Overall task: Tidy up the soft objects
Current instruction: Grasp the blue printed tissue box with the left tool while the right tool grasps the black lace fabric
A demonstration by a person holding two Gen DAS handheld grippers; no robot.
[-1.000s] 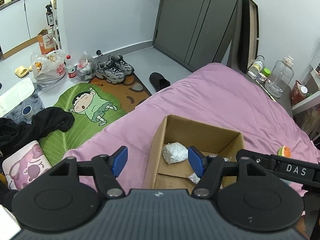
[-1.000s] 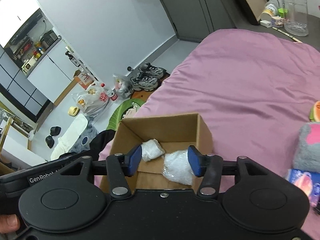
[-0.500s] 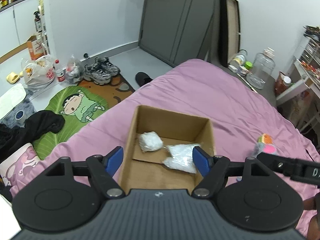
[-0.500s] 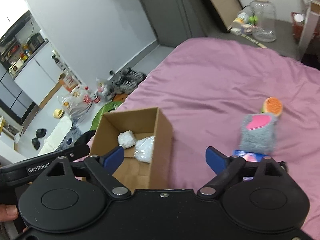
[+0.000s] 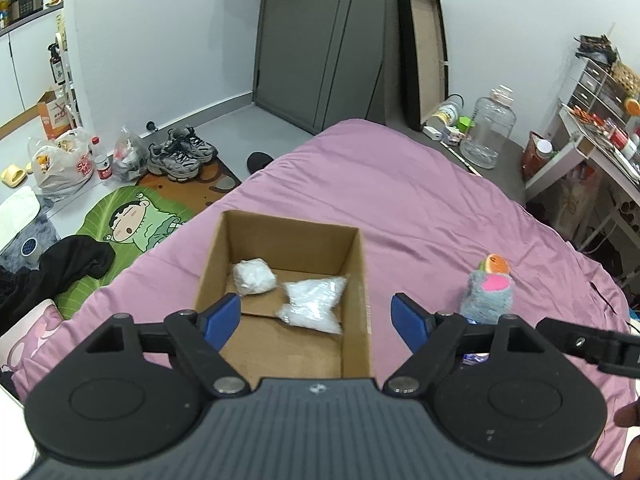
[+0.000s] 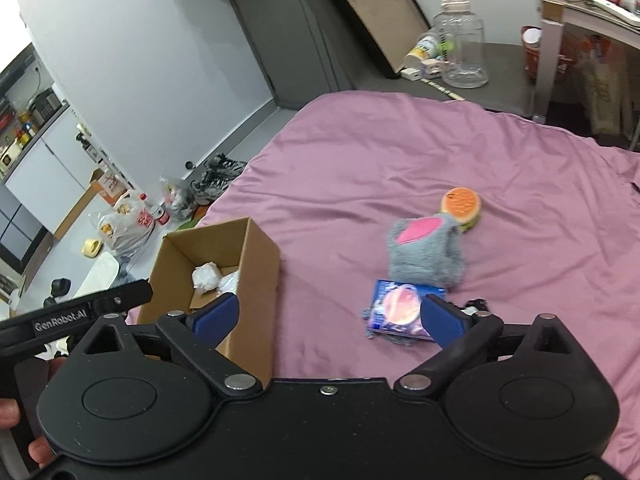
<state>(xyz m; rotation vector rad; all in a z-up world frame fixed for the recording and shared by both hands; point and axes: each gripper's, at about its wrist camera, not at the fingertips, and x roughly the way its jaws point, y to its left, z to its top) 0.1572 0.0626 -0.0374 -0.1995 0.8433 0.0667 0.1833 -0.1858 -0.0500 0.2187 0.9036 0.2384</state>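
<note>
Both grippers have drawn back from the cardboard box (image 5: 280, 280), jaws opening and empty; next, the right gripper (image 6: 330, 318) should fetch the grey plush (image 6: 426, 254) beside the box.

The left gripper (image 5: 316, 316) has a ribbed grey body, black round-based arms with silver screws and blue pads (image 5: 222, 314). The right gripper (image 6: 328, 316) has a smooth black body with the same arms, screws and blue pads (image 6: 442, 318). White lettering "GenRobot.AI" marks the left gripper's side bar, seen in the right view.
</note>
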